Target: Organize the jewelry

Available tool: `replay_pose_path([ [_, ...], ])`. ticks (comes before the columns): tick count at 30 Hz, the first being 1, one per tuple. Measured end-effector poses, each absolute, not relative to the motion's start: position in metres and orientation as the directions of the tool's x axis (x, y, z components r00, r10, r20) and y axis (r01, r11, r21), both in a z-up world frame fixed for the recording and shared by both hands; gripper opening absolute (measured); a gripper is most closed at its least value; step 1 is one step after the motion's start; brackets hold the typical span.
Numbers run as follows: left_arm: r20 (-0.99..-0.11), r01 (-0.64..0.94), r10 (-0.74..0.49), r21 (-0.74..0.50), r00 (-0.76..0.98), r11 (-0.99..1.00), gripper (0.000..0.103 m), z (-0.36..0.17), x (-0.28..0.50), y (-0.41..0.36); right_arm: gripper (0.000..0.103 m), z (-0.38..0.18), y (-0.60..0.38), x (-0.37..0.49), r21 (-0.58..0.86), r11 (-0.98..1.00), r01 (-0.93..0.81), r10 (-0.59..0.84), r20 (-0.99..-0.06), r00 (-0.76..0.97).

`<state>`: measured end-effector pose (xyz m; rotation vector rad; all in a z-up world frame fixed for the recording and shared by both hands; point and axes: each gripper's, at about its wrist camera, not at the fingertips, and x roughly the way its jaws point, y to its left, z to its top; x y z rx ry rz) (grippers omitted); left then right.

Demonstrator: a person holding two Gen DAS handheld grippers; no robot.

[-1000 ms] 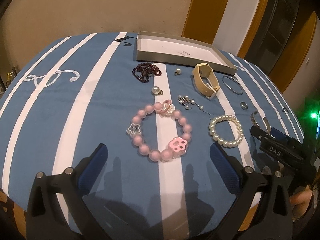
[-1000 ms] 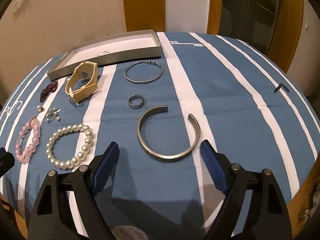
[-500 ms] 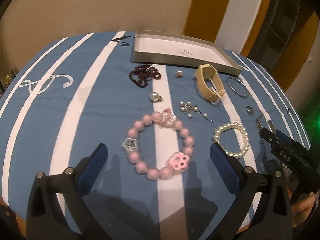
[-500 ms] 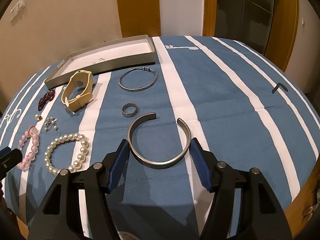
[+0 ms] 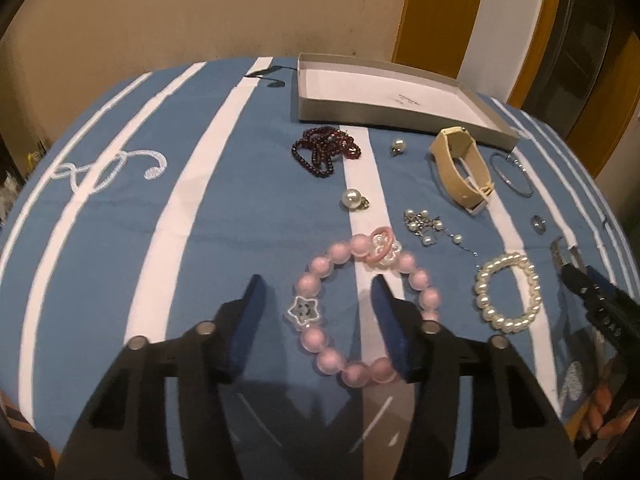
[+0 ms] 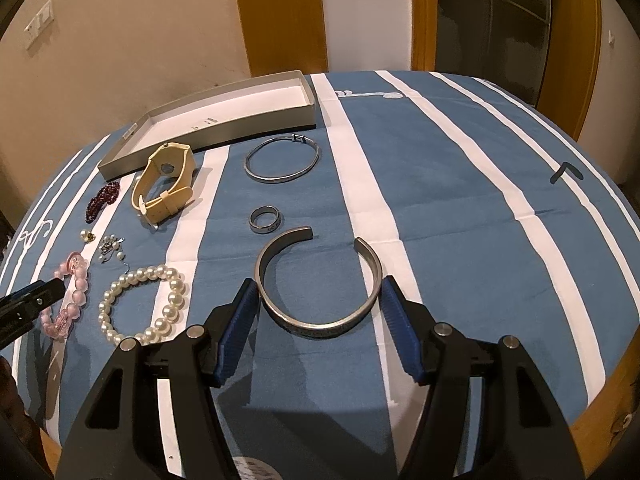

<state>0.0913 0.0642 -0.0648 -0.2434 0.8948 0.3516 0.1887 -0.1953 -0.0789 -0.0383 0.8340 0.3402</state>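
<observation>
Striped cloth (image 5: 200,208): left gripper (image 5: 318,300) (closing) narrower.

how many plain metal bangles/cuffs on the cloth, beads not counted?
2. Open cuff sits between the right tongs; thin closed bangle lies in front of the grey tray. None look hidden.

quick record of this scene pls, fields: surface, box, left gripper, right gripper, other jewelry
surface: blue and white striped cloth
box: shallow grey tray, empty, at the far edge
left gripper: jaws closing around the left side of the pink bead bracelet; pads not yet pressing
right gripper: jaws straddle the silver cuff; contact unclear
other jewelry: pearl bracelet, cream watch, thin bangle, ring, dark red beads, loose pearl pieces
</observation>
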Motion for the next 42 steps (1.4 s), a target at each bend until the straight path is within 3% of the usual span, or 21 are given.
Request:
replay_pose_path([
  [2,-0.794,-0.401,0.220,-0.032,0.566,0.915,0.027,-0.065,0.092,0.062,0.064,-0.079,-0.195,0.188,0.102,0.944,-0.313,0.285,-0.731,0.620],
  [4,-0.794,-0.400,0.229,-0.020,0.564,0.916,0.018,-0.064,0.093,0.062,0.064,-0.078,-0.196,0.187,0.105,0.943,-0.317,0.289,-0.730,0.619],
  [14,-0.794,-0.368,0.184,-0.054,0.580,0.928,0.017,-0.061,0.091,0.060,0.064,-0.064,-0.198,0.181,0.117,0.935,-0.334,0.314,-0.706,0.635],
  [27,-0.703,-0.276,0.108,-0.129,0.703,0.952,0.017,0.004,0.090,0.054,0.064,-0.025,-0.196,0.181,0.144,0.909,-0.391,0.386,-0.645,0.660],
  [42,-0.638,-0.231,0.126,-0.083,0.759,0.969,0.017,0.063,0.110,0.051,0.064,0.004,-0.185,0.195,0.134,0.887,-0.443,0.425,-0.612,0.666],
])
